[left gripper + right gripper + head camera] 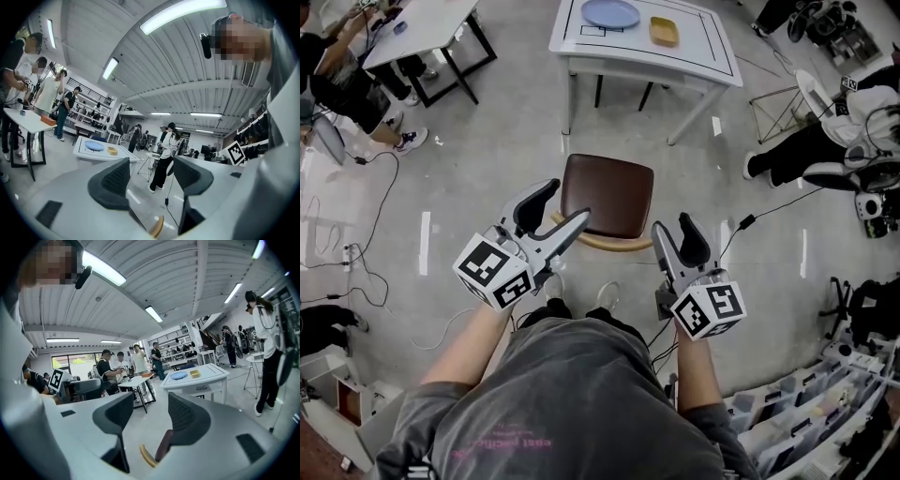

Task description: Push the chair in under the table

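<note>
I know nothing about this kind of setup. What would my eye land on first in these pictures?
Two grey hand-held tools with black-and-white patterned cubes stand out: the left tool and the right tool. Both are open and sit at the curved wooden back of a brown-seated chair in the middle of the floor. Beyond the chair, apart from it, stands a white table with a blue plate and a yellow dish on it.

The chair (607,195), centre frame, has a smooth brown leather-like seat with a slight sheen and a pale wooden back rail (602,243). The left gripper (567,200) and right gripper (673,225) are matt grey plastic with dark textured pads (112,180). The table (712,52), upper centre, is smooth matt white, and the floor (487,169) is dull grey.
</note>
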Demonstrator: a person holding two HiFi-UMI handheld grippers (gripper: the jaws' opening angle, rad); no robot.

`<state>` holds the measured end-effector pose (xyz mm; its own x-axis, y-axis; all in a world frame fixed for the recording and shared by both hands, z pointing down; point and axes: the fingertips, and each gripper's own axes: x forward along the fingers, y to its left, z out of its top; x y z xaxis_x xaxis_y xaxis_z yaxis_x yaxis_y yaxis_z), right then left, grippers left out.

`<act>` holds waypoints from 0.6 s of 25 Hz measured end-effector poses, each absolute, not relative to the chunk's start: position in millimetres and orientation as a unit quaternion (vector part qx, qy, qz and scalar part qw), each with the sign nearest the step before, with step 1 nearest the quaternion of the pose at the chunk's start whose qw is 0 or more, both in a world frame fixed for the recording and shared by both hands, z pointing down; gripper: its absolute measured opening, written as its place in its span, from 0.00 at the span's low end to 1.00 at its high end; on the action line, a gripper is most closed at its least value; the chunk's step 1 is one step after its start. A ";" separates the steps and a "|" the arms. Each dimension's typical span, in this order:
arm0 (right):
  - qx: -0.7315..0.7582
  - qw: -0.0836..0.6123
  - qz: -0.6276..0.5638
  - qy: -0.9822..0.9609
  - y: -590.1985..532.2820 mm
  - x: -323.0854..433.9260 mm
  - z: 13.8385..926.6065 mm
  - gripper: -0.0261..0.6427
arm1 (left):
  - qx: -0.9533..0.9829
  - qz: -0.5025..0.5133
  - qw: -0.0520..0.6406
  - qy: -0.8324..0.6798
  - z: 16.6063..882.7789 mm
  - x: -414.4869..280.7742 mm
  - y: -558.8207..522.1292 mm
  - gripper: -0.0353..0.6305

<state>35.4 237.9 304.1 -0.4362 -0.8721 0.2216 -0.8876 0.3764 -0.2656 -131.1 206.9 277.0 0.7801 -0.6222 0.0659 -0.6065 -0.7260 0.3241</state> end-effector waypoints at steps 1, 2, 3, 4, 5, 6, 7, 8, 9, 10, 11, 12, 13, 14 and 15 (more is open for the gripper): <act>0.533 0.022 0.175 -0.828 237.9 31.1 304.7 0.36 | 0.929 -0.023 0.166 -0.328 277.6 -135.4 206.4 0.48; 0.535 0.022 0.175 -0.826 238.3 26.7 305.3 0.36 | 0.930 -0.023 0.167 -0.326 278.4 -140.1 206.0 0.48; 0.538 0.023 0.175 -0.824 239.2 22.4 306.2 0.36 | 0.931 -0.022 0.168 -0.323 279.4 -144.7 205.6 0.48; 0.542 0.024 0.176 -0.822 240.4 18.4 307.3 0.36 | 0.932 -0.022 0.169 -0.320 280.7 -149.0 205.1 0.48; 0.546 0.025 0.178 -0.819 241.8 14.4 308.9 0.36 | 0.933 -0.023 0.171 -0.316 282.4 -153.2 204.6 0.48; 0.549 0.026 0.180 -0.815 243.0 10.4 310.8 0.36 | 0.933 -0.023 0.174 -0.313 284.6 -157.5 204.1 0.48; 0.553 0.028 0.183 -0.812 244.2 6.3 313.2 0.36 | 0.934 -0.022 0.177 -0.310 287.0 -161.9 203.8 0.48; 0.556 0.030 0.185 -0.809 245.4 2.4 315.9 0.36 | 0.934 -0.021 0.181 -0.307 289.6 -166.2 203.5 0.48; 0.560 0.032 0.187 -0.807 246.5 -1.2 318.7 0.36 | 0.934 -0.020 0.186 -0.304 292.5 -170.2 203.4 0.48; 0.563 0.034 0.189 -0.804 247.8 -4.5 321.6 0.36 | 0.934 -0.018 0.191 -0.301 295.6 -173.8 203.4 0.48; 0.566 0.037 0.191 -0.801 249.0 -7.2 324.6 0.36 | 0.934 -0.017 0.195 -0.298 298.8 -176.9 203.5 0.48; 0.570 0.039 0.194 -0.798 250.0 -9.4 327.8 0.36 | 0.934 -0.014 0.198 -0.296 302.0 -179.7 203.3 0.48; 0.573 0.041 0.197 -0.795 250.6 -11.1 331.3 0.36 | 0.934 -0.012 0.202 -0.295 305.2 -182.0 202.8 0.48; 0.576 0.043 0.201 -0.792 250.8 -12.2 335.0 0.36 | 0.934 -0.010 0.205 -0.294 308.5 -183.9 201.9 0.48; 0.578 0.045 0.204 -0.789 250.7 -12.9 338.9 0.36 | 0.933 -0.007 0.209 -0.293 312.3 -185.5 200.8 0.48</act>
<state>-12.9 250.7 338.9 -0.3281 -0.8934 0.3068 -0.9300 0.2486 -0.2706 -185.5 200.8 312.3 0.8281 -0.5499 0.1088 -0.5439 -0.7412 0.3934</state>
